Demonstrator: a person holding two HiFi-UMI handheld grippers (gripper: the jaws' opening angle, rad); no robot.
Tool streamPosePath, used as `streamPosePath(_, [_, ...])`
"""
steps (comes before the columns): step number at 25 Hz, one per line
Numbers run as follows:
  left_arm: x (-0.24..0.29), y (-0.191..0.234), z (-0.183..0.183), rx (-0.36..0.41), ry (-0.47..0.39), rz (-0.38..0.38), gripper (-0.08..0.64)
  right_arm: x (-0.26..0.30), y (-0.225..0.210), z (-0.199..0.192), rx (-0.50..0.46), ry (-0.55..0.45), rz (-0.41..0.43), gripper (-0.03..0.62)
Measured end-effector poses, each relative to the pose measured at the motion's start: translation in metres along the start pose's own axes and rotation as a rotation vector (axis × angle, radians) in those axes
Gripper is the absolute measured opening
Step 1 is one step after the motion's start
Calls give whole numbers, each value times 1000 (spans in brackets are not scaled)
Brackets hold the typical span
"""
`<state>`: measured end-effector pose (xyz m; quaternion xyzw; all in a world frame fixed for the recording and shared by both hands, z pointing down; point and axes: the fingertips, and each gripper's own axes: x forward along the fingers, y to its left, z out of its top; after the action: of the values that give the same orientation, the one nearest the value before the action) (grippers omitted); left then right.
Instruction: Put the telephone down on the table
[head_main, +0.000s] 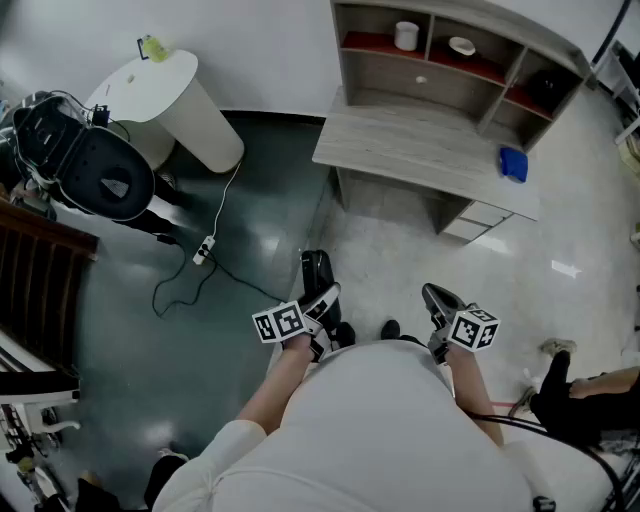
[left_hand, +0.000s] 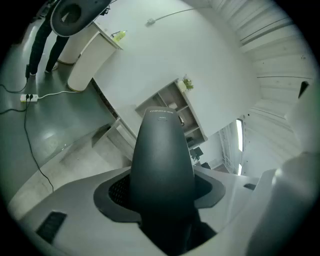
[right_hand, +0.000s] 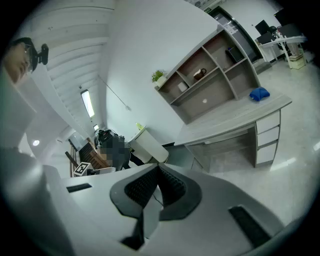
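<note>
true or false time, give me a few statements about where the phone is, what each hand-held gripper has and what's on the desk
1. The left hand-held gripper is closed on the black telephone. True.
2. The telephone lies on the desk. False: it is in the left hand-held gripper, over the floor and short of the desk.
3. A blue object lies on the desk top, near its right end. True.
4. The right hand-held gripper grips a cup. False: its jaws meet at the tips with nothing between them.
5. A white cup stands in the shelf unit above the desk. True.
</note>
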<state>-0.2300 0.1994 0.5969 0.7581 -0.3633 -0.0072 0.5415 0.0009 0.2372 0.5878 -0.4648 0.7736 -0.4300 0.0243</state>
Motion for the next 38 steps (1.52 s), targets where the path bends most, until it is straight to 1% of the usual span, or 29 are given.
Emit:
streamPosePath(12, [6, -6, -2, -3, -10, 9, 284, -3, -5, 5, 3, 4, 16, 15])
streamPosePath(17, [6, -8, -5, -12, -28, 16, 284, -8, -10, 4, 38, 9, 24, 15])
streamPosePath(22, [15, -16, -12, -24, -54, 18, 284, -20, -25, 8, 59, 4, 33, 17])
streamPosePath(29, [32, -29, -24, -21, -68, 45, 284, -38, -53, 14, 58, 37, 39, 17])
streamPosePath(34, [43, -36, -29, -36, -96, 51, 284, -47, -69, 15, 55, 65, 50, 17])
streamPosePath(38, [52, -38, -27, -27, -104, 64, 284, -48, -81, 16, 57, 80, 49, 17])
